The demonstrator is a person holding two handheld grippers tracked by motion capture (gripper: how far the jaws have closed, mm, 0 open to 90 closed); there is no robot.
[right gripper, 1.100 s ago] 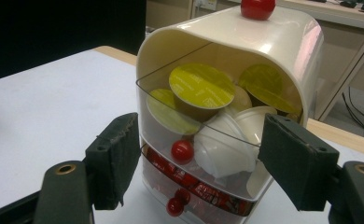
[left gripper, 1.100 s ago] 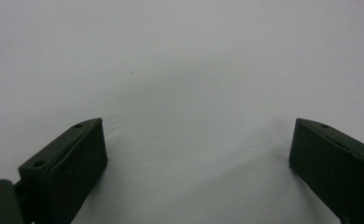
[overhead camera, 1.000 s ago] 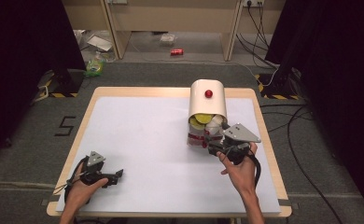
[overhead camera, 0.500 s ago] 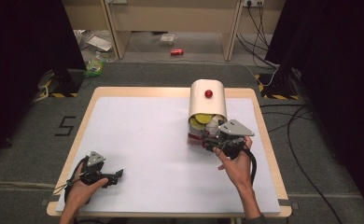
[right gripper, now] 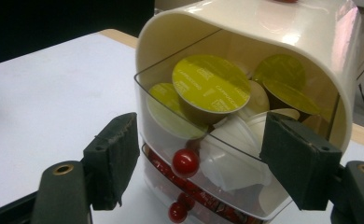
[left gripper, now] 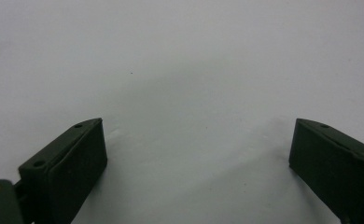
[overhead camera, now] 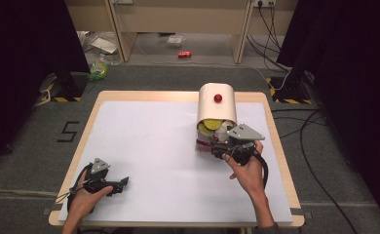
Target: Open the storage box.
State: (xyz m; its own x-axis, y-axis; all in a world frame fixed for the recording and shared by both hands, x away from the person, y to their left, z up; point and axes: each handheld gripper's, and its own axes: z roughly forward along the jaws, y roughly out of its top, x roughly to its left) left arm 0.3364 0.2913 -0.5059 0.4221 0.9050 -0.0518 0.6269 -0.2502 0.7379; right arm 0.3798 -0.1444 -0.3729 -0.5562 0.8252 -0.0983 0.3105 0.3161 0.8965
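Observation:
A cream capsule holder (overhead camera: 217,105) with a red knob (overhead camera: 218,98) on top stands at the table's right. Its clear upper drawer (right gripper: 171,100) is pulled out and holds yellow-lidded capsules (right gripper: 211,86) and white ones (right gripper: 234,140). A small red drawer knob (right gripper: 185,162) sits on the drawer's front, and another red knob (right gripper: 177,212) is below it. My right gripper (overhead camera: 217,146) (right gripper: 201,163) faces the drawer front. Its jaws have just been opening, and they stand on either side of the knob without pressing on it. My left gripper (overhead camera: 124,181) (left gripper: 196,158) rests open on the white table.
The white tabletop (overhead camera: 149,141) has a wooden rim. The holder stands close to the right edge. Cables (overhead camera: 314,146) lie on the floor to the right. A red can (overhead camera: 184,54) and litter lie on the floor beyond the table.
My right gripper has shifted slightly left, closer to the drawer front. The left hand has stayed still.

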